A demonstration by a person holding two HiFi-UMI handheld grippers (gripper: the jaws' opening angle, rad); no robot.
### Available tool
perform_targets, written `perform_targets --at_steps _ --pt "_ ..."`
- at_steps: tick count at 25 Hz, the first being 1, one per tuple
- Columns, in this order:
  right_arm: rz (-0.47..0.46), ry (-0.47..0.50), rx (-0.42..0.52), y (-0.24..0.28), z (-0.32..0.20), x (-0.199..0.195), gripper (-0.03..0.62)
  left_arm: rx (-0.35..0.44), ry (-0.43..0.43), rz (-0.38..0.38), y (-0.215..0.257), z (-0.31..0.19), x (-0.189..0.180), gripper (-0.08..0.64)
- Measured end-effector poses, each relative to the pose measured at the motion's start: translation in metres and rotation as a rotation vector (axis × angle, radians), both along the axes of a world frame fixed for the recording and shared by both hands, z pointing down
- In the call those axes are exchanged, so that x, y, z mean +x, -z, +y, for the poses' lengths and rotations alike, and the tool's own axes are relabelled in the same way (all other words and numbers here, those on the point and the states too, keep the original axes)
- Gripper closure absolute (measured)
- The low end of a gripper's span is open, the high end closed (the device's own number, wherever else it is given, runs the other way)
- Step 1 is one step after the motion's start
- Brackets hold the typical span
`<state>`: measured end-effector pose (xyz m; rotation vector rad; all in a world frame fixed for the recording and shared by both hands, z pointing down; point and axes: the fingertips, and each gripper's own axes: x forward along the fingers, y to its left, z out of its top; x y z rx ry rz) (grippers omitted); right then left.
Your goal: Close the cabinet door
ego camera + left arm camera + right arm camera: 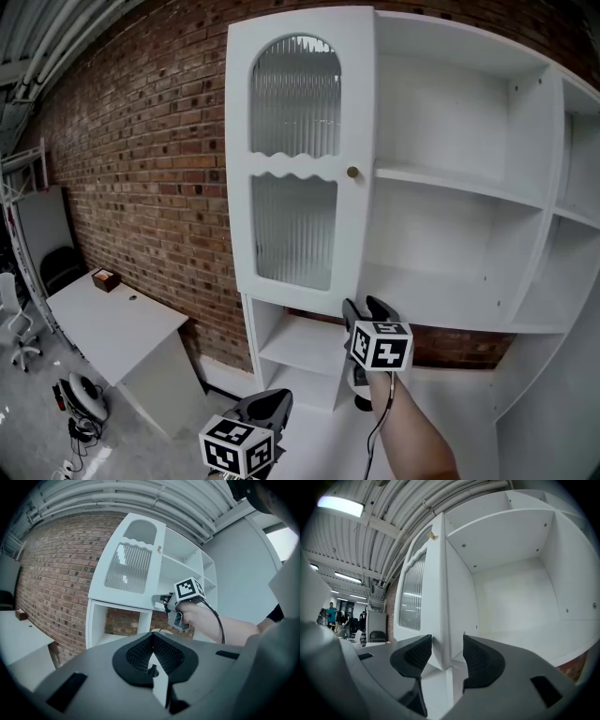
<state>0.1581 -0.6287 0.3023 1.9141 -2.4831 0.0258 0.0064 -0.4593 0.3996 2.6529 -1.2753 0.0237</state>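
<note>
The white cabinet door (300, 159) with two ribbed glass panels and a small brass knob (352, 172) stands swung open, left of the bare shelves (450, 187). My right gripper (364, 307) is at the door's lower free corner. In the right gripper view its jaws (447, 641) straddle the door's edge (438, 597): the left pad lies close against the door's face, while a gap shows at the right pad, so it is open. My left gripper (267, 405) hangs low, apart from the cabinet. Its pads (152, 637) meet with nothing between them. The left gripper view also shows the door (129, 566) and the right gripper (159, 599).
A brick wall (141, 141) runs behind the cabinet. A white desk (112, 323) with a small brown box (106, 279) stands at the left, with an office chair (14, 319) and gear on the floor beyond it. Open lower compartments (300, 352) sit under the door.
</note>
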Motion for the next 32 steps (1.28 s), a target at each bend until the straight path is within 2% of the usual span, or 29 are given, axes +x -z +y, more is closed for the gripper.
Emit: perform_targets --at_steps 7,8,10,11,21,32 --pt "-0.027 -0.011 0.023 0.005 0.040 -0.002 0.406 0.009 -0.002 0.012 0.005 0.015 -0.016 0.552" --pt "-0.024 -0.008 0.025 0.006 0.048 -0.004 0.434 0.010 -0.001 0.015 0.006 0.018 -0.020 0.552" --pt "-0.014 0.004 0.028 0.007 0.063 -0.011 0.530 0.011 -0.002 0.021 0.008 0.025 -0.027 0.552" --pt "-0.009 0.009 0.029 0.008 0.071 -0.016 0.541 0.012 -0.003 0.022 0.009 0.028 -0.030 0.552" --pt "-0.003 0.060 0.030 0.003 0.157 -0.067 0.558 0.039 -0.022 0.030 0.019 0.074 -0.063 0.552" --pt "0.003 0.041 -0.006 -0.031 0.243 -0.104 0.560 0.026 -0.047 0.040 0.012 0.121 -0.094 0.552"
